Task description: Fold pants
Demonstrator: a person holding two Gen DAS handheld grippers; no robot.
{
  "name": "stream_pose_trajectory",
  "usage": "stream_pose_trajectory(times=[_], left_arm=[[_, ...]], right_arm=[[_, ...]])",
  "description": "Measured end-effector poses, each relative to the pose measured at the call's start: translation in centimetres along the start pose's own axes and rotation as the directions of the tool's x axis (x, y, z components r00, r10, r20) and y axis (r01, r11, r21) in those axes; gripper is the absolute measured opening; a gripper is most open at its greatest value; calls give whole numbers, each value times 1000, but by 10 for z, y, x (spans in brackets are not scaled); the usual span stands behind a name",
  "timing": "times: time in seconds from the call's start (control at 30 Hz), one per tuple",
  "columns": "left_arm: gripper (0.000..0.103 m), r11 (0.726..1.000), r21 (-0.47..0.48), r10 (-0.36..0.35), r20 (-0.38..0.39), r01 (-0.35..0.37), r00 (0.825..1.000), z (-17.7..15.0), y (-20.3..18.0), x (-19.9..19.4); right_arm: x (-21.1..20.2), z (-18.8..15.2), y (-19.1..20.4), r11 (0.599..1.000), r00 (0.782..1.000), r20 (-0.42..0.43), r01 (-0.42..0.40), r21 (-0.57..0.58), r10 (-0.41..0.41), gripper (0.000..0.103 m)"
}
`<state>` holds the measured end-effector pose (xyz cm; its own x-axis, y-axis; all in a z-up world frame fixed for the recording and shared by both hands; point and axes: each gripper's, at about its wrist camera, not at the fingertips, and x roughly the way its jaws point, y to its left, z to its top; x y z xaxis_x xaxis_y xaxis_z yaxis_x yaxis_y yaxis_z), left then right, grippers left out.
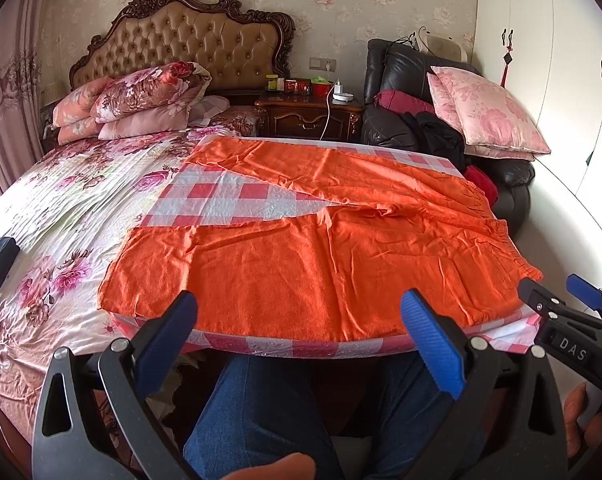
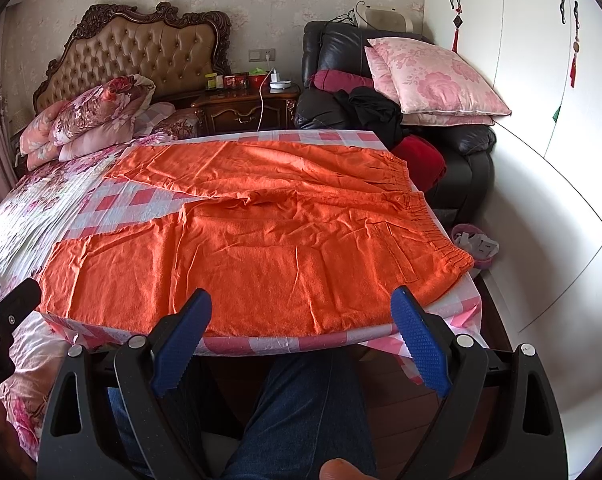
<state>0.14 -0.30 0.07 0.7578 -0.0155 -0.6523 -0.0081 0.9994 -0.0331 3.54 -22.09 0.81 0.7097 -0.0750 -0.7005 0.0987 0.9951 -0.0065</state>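
Left wrist view shows orange pants (image 1: 301,248) spread flat on the checked surface (image 1: 229,200), long axis crosswise, waistband toward the right gripper (image 2: 301,320); left gripper (image 1: 297,320) hovers beside the near edge; both fingers wide apart, empty.

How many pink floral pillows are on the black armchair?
2: both on the black armchair, the top pillow stacked over the lower pillow. More could be hidden underneath.

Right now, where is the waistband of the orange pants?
In both views the elastic waistband lies at the right end of the orange pants, by the checkered cloth's right edge, nearest the black armchair.
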Motion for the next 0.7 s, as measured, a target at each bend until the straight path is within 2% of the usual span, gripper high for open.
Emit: stream_pose_trajectory(times=[0.7], left_arm=[[102,1000,-7,-3,-4,3,1000,-2,1,1]], right_arm=[[-1,1,0,1000,1000,1,2,0,-2,88]])
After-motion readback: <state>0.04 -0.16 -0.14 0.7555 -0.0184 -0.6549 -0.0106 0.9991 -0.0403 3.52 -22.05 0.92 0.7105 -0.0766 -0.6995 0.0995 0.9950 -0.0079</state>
